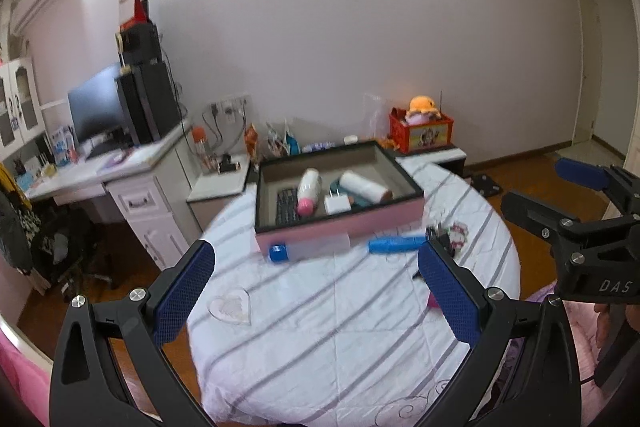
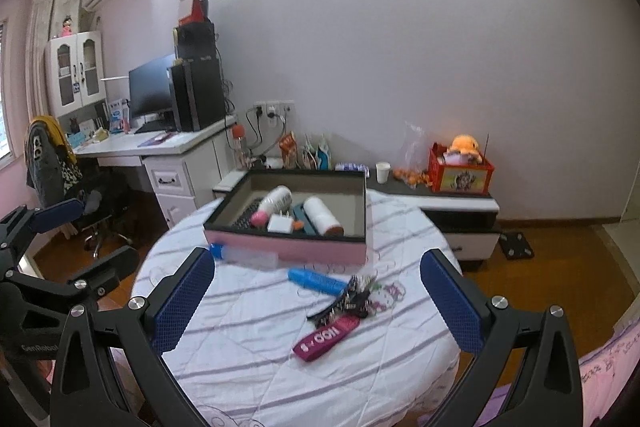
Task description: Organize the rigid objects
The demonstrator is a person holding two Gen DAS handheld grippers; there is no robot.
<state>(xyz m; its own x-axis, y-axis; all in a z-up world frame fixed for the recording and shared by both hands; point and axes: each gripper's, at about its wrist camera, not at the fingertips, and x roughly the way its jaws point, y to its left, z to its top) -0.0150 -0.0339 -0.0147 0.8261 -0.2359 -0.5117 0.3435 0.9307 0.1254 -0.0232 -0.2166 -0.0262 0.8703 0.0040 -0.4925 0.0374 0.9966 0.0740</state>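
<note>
- The left gripper (image 1: 316, 291) hangs above the near part of the table (image 1: 320, 347) with its jaws spread wide and nothing between them; the right gripper (image 2: 316, 301) is likewise spread and empty.
- The box (image 2: 288, 247) sits at the far side of the table and already holds a white bottle with a pink cap (image 2: 272, 205), a white charger (image 2: 280, 223), a white roll (image 2: 322, 215) and a dark comb-like piece (image 2: 246, 217).
- Still outside it, just in front of its pink wall: a clear tube with a blue cap (image 2: 244, 255), a blue cylinder (image 2: 316, 281), a tangle of hair clips (image 2: 352, 297) and a magenta tag (image 2: 324, 339).
- The tube and the cylinder are round and lie on a soft, wrinkled cloth; a pinch off their middle would likely roll or squirt them away, possibly off the table edge.
- The clear tube lies very close to the box wall, perhaps touching it, so a finger coming down on the far side may hit the wall and shove the box.
- The clips lie partly over one another and close to the tag; closing on that heap may lift only some pieces, drag the others, or snag the cloth.
- The box interior is crowded on its near side, so a long item dropped there could rest on the rim and tip out.
- Both tools are close together, and reaching for neighbouring items at once risks a collision.
</note>
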